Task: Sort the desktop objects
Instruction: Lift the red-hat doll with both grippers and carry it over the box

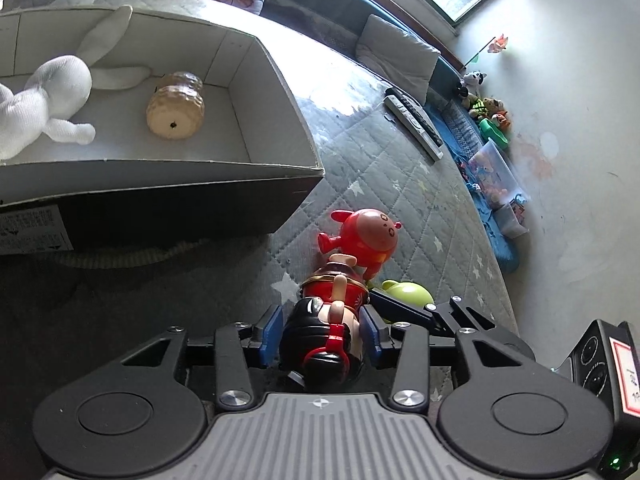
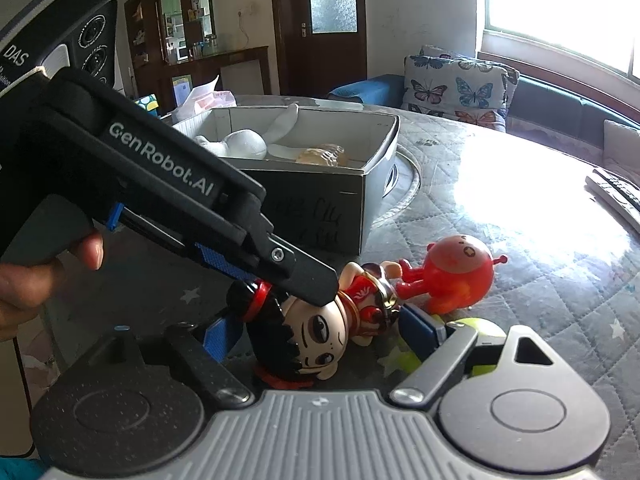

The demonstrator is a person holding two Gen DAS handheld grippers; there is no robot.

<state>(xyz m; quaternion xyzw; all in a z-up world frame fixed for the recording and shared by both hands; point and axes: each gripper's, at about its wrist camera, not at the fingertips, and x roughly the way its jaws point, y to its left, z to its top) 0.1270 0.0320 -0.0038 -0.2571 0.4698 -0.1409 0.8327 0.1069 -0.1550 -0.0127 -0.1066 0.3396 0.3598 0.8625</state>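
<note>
A glossy plastic doll (image 1: 324, 336) with a big round head, black moulded hair and a red headband lies on its back on the quilted grey star-print cloth (image 1: 400, 184) near the bottom centre of the left wrist view. The left gripper (image 1: 322, 334) straddles its head, the ribbed blue pads (image 1: 273, 332) standing just off either side, jaws parted and not pressing. In the right wrist view the right gripper (image 2: 320, 340) also brackets the doll, its jaws spread wide, one blue pad (image 2: 420, 326) beside the doll's red tunic. A hand (image 2: 36, 280) at the left edge holds the black handle of the other tool, which crosses the frame diagonally and covers part of the doll's hair.

Just beyond the doll lies a smooth round red figure (image 1: 366, 240), with a lime-green toy (image 1: 408, 292) beside it, partly hidden by the gripper arm. At upper left stands an open cardboard box (image 1: 280, 80) holding a soft white knitted rabbit (image 1: 44, 104) and a ridged tan jar (image 1: 176, 108) on its side. Two remote controls (image 1: 416, 124) lie at centre right.
</note>
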